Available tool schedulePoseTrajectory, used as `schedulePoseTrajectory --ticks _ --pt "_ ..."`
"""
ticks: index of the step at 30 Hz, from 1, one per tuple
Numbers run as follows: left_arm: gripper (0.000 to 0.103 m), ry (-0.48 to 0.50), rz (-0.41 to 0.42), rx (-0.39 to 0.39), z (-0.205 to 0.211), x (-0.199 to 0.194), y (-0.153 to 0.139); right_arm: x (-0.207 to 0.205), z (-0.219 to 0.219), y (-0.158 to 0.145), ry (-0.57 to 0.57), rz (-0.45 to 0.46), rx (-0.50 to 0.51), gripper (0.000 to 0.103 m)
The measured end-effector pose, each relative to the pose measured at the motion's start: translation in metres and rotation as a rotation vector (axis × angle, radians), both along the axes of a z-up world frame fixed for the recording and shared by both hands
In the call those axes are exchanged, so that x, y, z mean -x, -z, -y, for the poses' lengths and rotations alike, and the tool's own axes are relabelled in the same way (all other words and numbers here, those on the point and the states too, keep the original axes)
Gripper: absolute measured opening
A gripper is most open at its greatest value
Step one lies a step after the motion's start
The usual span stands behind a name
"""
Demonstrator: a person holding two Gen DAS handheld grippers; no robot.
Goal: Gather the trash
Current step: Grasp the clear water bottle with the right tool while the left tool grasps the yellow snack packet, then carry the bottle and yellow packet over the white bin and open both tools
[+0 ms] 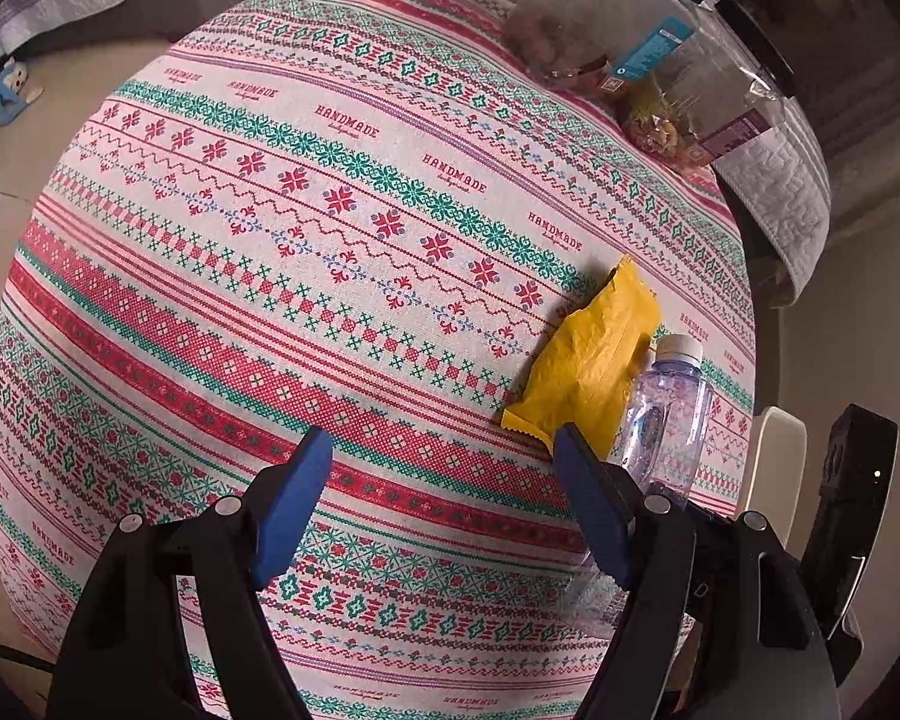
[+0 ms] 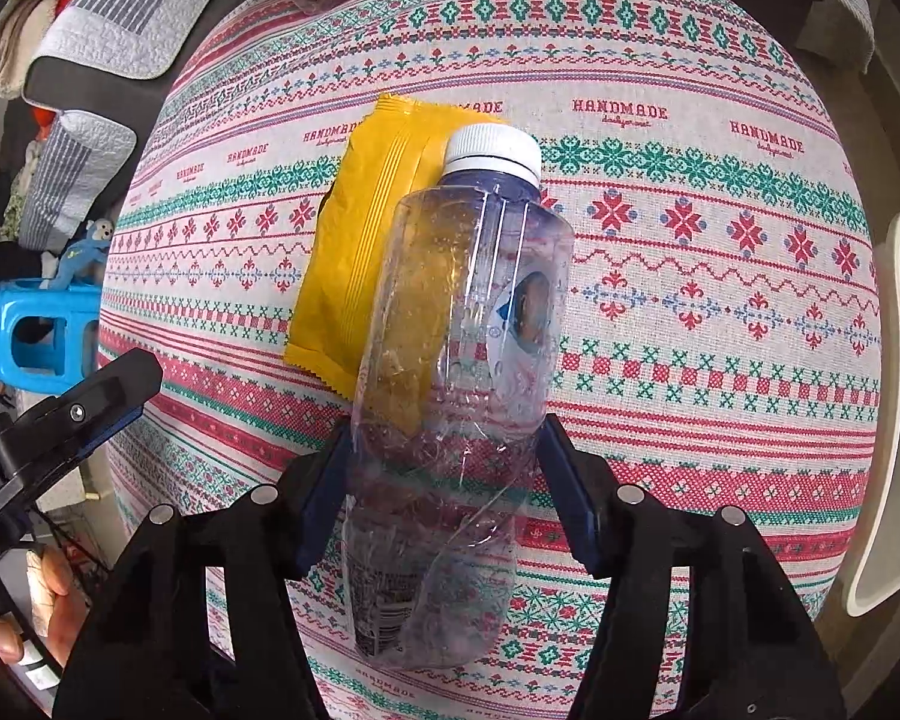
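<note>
My right gripper [image 2: 444, 444] is shut on an empty clear plastic bottle [image 2: 468, 324] with a white cap, held just above the patterned tablecloth [image 2: 720, 276]. The bottle also shows in the left wrist view [image 1: 666, 414] at the right. A yellow snack wrapper [image 2: 366, 252] lies flat on the cloth behind and left of the bottle; it also shows in the left wrist view [image 1: 588, 360]. My left gripper [image 1: 444, 450] is open and empty, low over the cloth, just left of the wrapper's near end.
Clear bags of snacks [image 1: 624, 60] lie at the far edge of the table. A white chair [image 2: 894, 408] stands at the right. A blue stool [image 2: 42, 330] and a blue toy [image 2: 84, 252] are on the floor at the left. Grey quilted cushions [image 2: 120, 12] lie beyond.
</note>
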State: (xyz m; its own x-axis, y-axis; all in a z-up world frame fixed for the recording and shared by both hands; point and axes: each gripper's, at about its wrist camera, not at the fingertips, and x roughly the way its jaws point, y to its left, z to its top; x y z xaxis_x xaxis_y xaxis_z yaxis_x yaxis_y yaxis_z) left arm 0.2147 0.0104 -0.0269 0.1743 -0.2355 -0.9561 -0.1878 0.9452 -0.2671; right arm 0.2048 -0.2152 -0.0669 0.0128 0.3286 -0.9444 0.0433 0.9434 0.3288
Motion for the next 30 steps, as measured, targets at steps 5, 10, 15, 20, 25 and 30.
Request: schedulePoseTrajectory --ticks 5,10,15,20,25,30 --pt "0.074 0.065 0.015 -0.014 0.024 -0.006 0.008 0.005 0.02 -0.035 0.015 0.055 0.002 0.056" --pt "0.074 0.159 0.063 -0.011 0.063 -0.018 0.017 0.007 0.052 -0.053 0.065 0.096 0.024 0.054" --pt "0.074 0.239 0.07 -0.051 0.094 -0.025 0.032 0.008 0.068 -0.053 0.087 0.094 0.037 0.054" --pt "0.067 0.254 0.076 -0.109 0.103 -0.028 0.045 0.01 0.073 -0.063 0.107 0.121 0.028 0.054" --pt "0.039 0.285 0.092 -0.143 0.106 -0.026 0.051 0.013 0.082 -0.07 0.109 0.145 0.034 0.054" --pt "0.005 0.281 0.115 -0.138 0.105 -0.02 0.041 0.013 0.083 -0.075 0.099 0.158 0.017 0.054"
